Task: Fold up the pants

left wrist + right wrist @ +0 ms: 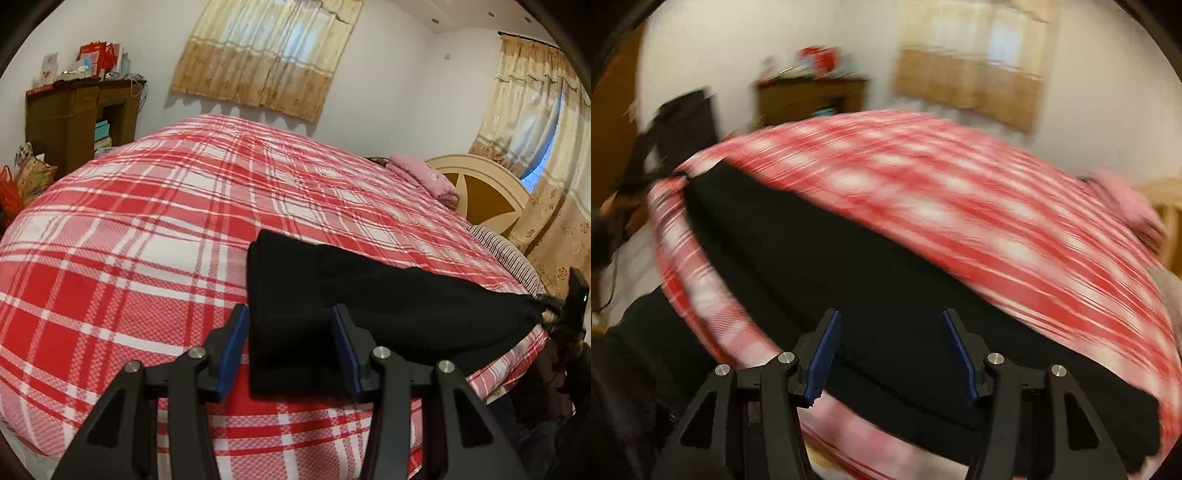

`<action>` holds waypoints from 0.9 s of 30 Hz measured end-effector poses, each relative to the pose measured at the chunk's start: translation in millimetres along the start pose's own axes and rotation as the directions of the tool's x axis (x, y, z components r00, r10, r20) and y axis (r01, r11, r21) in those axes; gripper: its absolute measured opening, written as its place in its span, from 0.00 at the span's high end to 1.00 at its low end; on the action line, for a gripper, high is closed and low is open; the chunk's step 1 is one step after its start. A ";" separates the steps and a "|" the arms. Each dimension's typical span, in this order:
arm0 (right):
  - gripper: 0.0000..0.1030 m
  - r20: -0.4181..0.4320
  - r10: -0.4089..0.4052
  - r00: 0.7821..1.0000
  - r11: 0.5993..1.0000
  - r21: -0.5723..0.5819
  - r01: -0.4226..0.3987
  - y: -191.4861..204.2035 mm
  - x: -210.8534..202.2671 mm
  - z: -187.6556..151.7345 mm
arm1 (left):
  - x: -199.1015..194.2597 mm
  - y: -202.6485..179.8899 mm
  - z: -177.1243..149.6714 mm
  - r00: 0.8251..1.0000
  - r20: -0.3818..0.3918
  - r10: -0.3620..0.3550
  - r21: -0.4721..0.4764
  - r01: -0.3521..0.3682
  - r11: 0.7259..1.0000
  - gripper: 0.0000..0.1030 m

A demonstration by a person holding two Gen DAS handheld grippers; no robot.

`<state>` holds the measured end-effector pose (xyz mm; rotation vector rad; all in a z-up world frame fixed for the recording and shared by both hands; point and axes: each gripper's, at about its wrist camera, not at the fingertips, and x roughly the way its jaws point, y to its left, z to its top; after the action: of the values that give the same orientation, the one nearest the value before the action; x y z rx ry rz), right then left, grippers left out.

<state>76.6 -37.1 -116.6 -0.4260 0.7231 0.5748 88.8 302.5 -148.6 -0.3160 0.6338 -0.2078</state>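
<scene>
The black pants (388, 295) lie in a long folded strip along the near edge of the red-and-white plaid bed cover (147, 221). My left gripper (289, 308) straddles the strip's thick folded left end. Its blue pads (236, 343) stand on either side of the cloth with a slight gap at the left pad, so it is open. In the blurred right wrist view, the pants (849, 266) stretch from the far left to the lower right. My right gripper (891, 313) hovers open over their near edge, with nothing pinched between its fingers.
A pink folded blanket (424, 177) and a cream headboard (480, 184) are at the bed's far right. A brown cabinet (74, 114) with boxes on top stands by the far wall, with bags (26, 181) beside it. A black device with a green light (578, 295) shows at the pants' right end.
</scene>
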 end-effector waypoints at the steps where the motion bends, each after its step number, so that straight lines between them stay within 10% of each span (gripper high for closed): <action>1: 0.44 -0.008 0.010 1.000 0.999 -0.036 -0.011 13.6 10.1 3.0 | -0.7 -0.9 -0.1 1.000 0.004 -0.007 -0.002 0.007 1.000 0.60; 11: 0.44 -0.111 -0.059 0.992 0.962 -0.272 0.026 72.7 69.2 2.4 | 2.3 -4.0 3.6 1.000 -0.006 -0.012 0.002 0.012 1.000 0.77; 21: 0.94 -0.128 -0.022 0.992 0.978 -0.209 -0.006 57.4 70.2 12.0 | 4.3 -6.3 6.3 1.000 -0.013 -0.021 -0.003 0.020 1.000 0.90; 27: 0.97 -0.077 0.002 0.997 0.983 -0.185 -0.017 58.1 32.7 22.2 | -13.7 -3.0 12.9 0.995 0.031 -0.097 -0.060 0.098 0.993 0.91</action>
<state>71.3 30.6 -134.7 -0.6205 0.7478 0.6401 85.7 306.5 -130.2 -0.4087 0.5986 -0.2774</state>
